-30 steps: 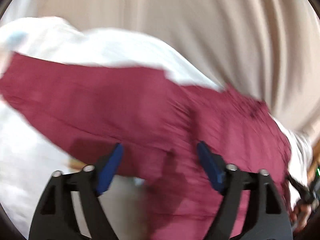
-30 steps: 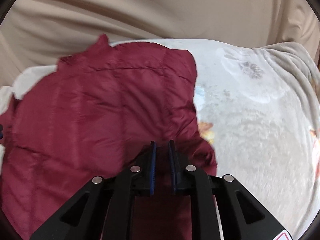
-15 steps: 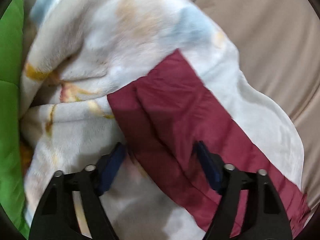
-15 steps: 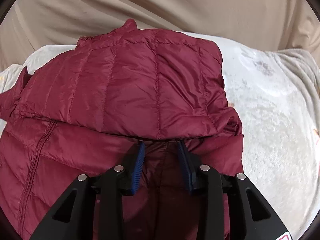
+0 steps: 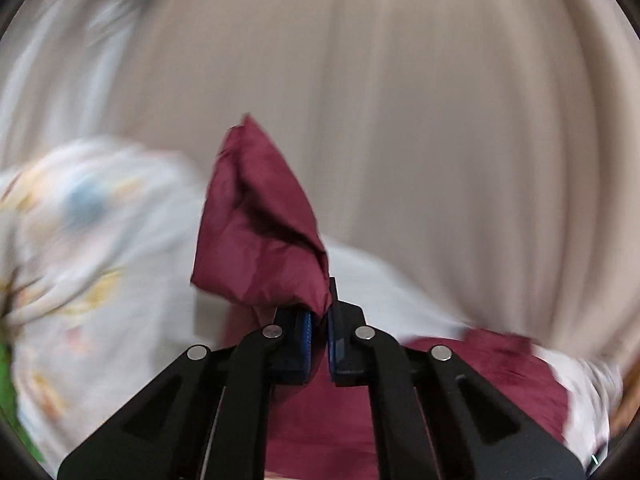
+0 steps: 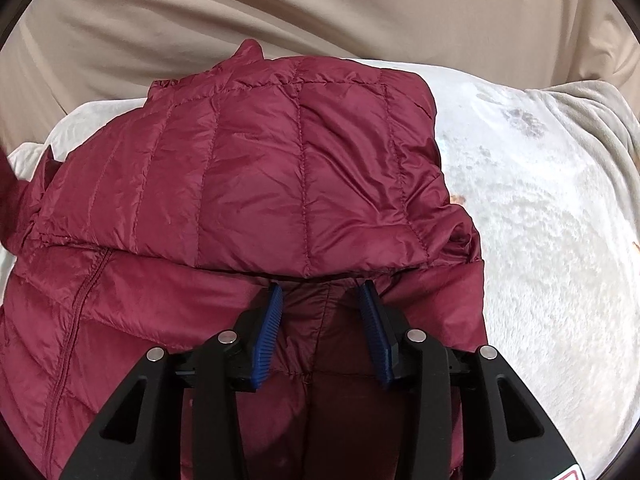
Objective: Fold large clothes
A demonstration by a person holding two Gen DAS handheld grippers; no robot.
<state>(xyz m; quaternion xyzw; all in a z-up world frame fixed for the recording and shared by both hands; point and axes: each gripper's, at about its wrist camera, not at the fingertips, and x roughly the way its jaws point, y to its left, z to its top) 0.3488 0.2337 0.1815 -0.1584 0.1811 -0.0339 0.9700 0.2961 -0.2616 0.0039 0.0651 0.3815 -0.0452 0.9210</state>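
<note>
A dark red quilted puffer jacket (image 6: pixel 256 184) lies on a pale fleece blanket (image 6: pixel 552 240), one part folded over the rest. My right gripper (image 6: pixel 322 300) is open just above the jacket, at the near edge of the folded-over part, holding nothing. My left gripper (image 5: pixel 318 320) is shut on a piece of the jacket (image 5: pixel 256 232), perhaps a sleeve end, which stands up in a lifted peak above the jaws. The left wrist view is motion-blurred. More red fabric (image 5: pixel 500 364) lies below and to the right of the left gripper.
A beige curtain (image 6: pixel 320 12) hangs behind the blanket and also fills the left wrist view (image 5: pixel 440 120). The blanket has a faint coloured print (image 5: pixel 80 240). A strip of green (image 5: pixel 8 380) shows at the far left edge.
My left gripper has shut on jacket fabric and lifted it, swinging toward the curtain. My right gripper has opened wider and released the folded-over part, which now lies flat.
</note>
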